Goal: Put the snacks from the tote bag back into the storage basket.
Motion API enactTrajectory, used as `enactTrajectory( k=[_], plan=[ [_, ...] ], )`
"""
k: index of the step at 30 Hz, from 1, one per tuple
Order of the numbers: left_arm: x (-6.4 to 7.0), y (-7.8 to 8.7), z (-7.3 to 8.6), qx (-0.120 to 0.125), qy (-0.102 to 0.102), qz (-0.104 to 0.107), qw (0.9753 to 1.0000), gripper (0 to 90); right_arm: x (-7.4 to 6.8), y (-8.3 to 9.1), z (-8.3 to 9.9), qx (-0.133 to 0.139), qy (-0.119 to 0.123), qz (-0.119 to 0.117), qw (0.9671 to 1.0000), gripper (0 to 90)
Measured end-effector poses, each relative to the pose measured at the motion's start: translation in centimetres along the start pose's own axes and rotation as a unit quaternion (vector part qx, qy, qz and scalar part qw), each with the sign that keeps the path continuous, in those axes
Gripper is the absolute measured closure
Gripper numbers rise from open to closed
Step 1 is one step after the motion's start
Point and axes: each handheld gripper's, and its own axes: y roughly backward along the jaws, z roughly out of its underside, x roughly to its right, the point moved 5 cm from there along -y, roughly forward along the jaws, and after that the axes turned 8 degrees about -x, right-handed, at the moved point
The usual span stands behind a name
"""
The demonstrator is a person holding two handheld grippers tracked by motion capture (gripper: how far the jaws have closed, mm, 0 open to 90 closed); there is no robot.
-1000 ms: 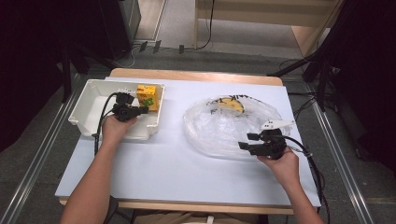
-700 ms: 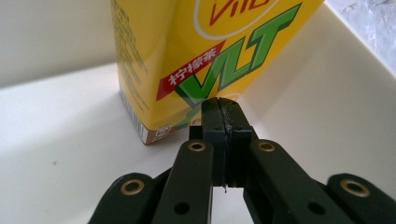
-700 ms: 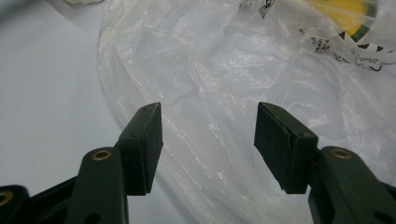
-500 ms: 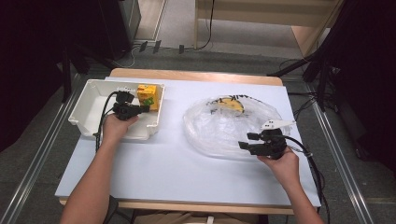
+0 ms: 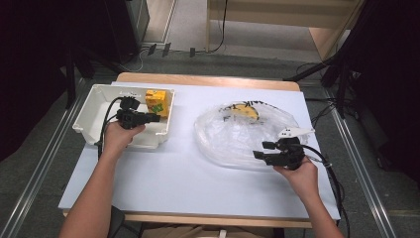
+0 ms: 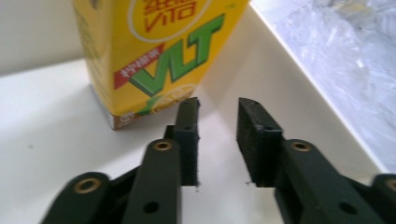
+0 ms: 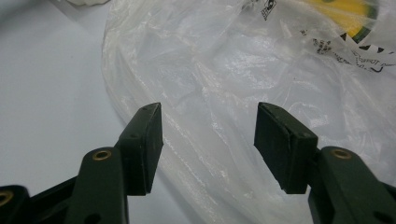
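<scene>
Jaws of the left gripper (image 5: 148, 118) stand slightly parted with nothing between them, inside the white bin (image 5: 94, 101) at the counter's (image 5: 178, 173) far left corner; their tips sit just short of the yellow drink carton (image 6: 154, 51), which stands upright against the bin's right wall, and no object lies between tips and carton; toward the counter's right side a crumpled clear plastic bag (image 5: 233, 139) lies flat, a yellow print showing at its far edge; the right gripper (image 5: 262, 150) hovers at the bag's near right edge, jaws spread wide over the plastic, clasping nothing.
</scene>
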Motion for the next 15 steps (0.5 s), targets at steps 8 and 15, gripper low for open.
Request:
enactTrajectory(
  k=[8, 15],
  plan=[
    [1.4, 1.0, 0.0, -0.003, -0.005, 0.013, 0.9999, 52.8, -0.1, 0.1, -0.2, 0.006, -0.002, -0.006, 1.0, 43.1],
    [3.0, 1.7, -0.4, -0.006, -0.02, 0.018, 0.9996, 46.7, -0.3, 0.1, -0.3, 0.005, 0.005, -0.007, 0.9999, 43.0]
  ],
)
